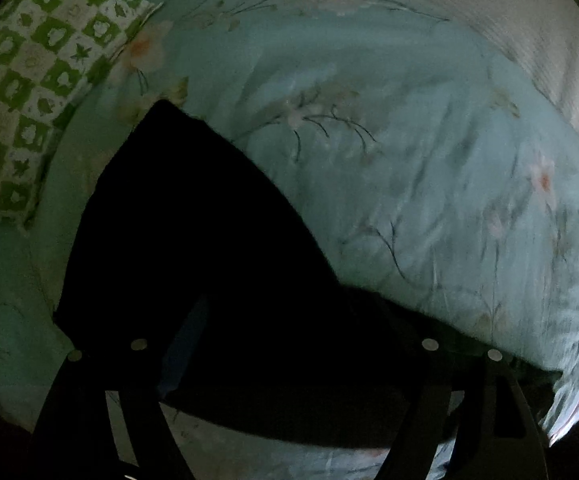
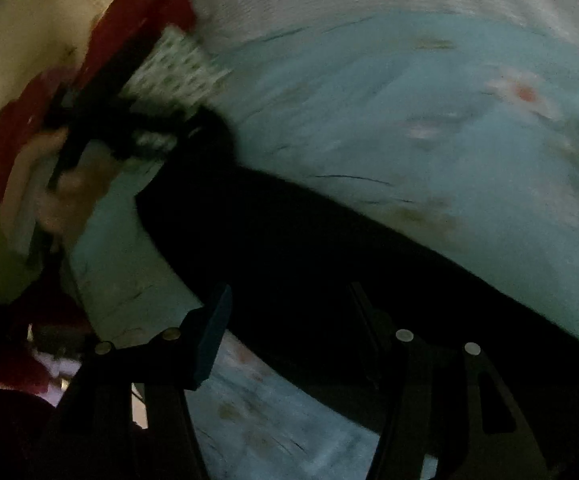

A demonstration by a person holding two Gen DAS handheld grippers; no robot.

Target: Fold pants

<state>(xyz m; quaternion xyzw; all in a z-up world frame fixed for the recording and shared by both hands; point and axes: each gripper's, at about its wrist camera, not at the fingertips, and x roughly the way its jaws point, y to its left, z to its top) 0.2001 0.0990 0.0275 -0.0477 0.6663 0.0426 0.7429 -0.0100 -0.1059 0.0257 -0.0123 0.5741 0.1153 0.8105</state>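
Note:
Black pants lie on a pale teal floral bedspread. In the left wrist view the dark cloth fills the space between my left gripper's fingers, which stand wide apart over it. In the right wrist view the pants run as a long black band from upper left to lower right, passing between my right gripper's wide-spread fingers. The other handheld gripper and the hand holding it show blurred at the left, at the pants' far end. The dim light hides whether any pad touches cloth.
A green and white checked pillow lies at the left of the bed. A white ribbed cover runs along the far side. A person in red stands at the left of the right wrist view. The bed's edge drops off at lower right.

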